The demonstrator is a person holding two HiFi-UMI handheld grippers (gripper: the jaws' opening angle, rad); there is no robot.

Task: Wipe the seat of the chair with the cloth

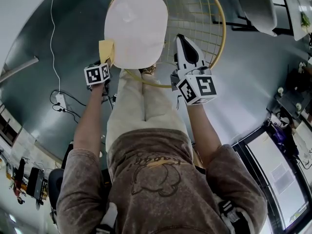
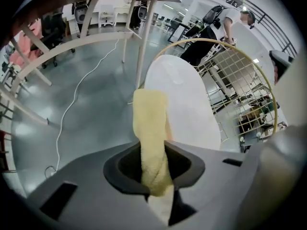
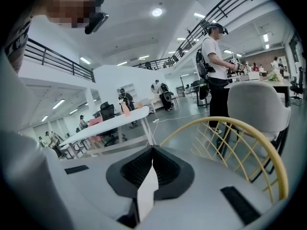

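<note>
Clamping yellow cloth (image 2: 151, 128), left gripper (image 2: 153, 175) has jaws shut tight on it; cloth lies at left edge of white seat (image 1: 136, 28). Right gripper (image 3: 152, 152): jaws together, nothing between, held over yellow wire backrest (image 1: 204, 18) just right of seat. Person's legs (image 1: 144, 101) near seat's front edge; grey floor (image 1: 243, 72) around

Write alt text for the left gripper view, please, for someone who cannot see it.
The left gripper is shut on a yellow cloth, with the white chair seat just beyond it. A yellow wire backrest curves behind it.
</note>
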